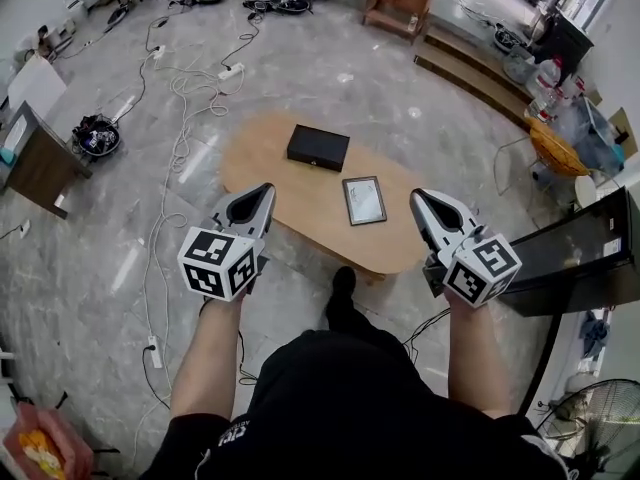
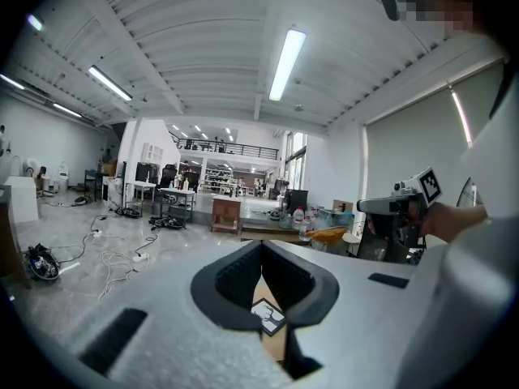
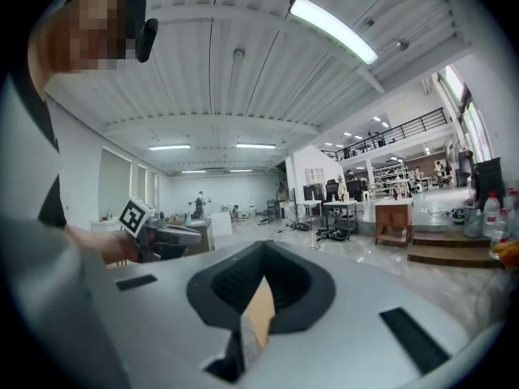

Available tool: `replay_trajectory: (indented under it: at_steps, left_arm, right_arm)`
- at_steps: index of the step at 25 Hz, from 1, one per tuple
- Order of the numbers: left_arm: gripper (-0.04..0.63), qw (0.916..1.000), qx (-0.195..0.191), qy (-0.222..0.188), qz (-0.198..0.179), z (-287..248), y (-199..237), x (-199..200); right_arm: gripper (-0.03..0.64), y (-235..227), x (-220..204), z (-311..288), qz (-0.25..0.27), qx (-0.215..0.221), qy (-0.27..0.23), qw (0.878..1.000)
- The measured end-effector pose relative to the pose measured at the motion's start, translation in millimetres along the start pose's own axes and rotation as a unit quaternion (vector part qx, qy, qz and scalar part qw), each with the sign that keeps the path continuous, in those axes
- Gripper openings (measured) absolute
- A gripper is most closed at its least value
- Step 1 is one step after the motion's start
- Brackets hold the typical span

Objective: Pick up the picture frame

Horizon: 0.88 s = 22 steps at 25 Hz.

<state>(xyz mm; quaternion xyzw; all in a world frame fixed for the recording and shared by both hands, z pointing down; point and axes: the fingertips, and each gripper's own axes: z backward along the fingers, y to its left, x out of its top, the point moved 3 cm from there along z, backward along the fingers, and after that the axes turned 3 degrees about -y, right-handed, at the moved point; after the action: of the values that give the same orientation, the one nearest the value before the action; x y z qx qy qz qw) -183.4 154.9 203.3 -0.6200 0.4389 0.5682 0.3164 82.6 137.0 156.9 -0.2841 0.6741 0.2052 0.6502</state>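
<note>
Both left gripper [image 1: 264, 196] and right gripper [image 1: 420, 202] are closed, empty; the picture frame [image 1: 364, 200] lies flat ahead, between them. Unopened jaws would likely just shove it.

We see an oval wooden counter [image 1: 285, 208] standing on a grey marbled floor [image 1: 330, 68]. Two things lie on it: a flat black box [image 1: 318, 148] toward its far edge, and the picture frame [image 1: 364, 200], lying flat just to the near right of the box, not touching it. Left of the box, off the counter, white cables [image 1: 180, 138] trail across the floor.
</note>
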Motion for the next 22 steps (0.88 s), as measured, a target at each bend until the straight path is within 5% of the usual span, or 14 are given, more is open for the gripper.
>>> replay_trajectory:
  at_steps: [22]
  left_arm:
    - [0.009, 0.9978, 0.003, 0.065, -0.004, -236.4, 48.5, 10.8]
  right_arm:
    - [0.006, -214.1, -42.1, -139.2, -0.042, 0.033, 0.054, 0.997]
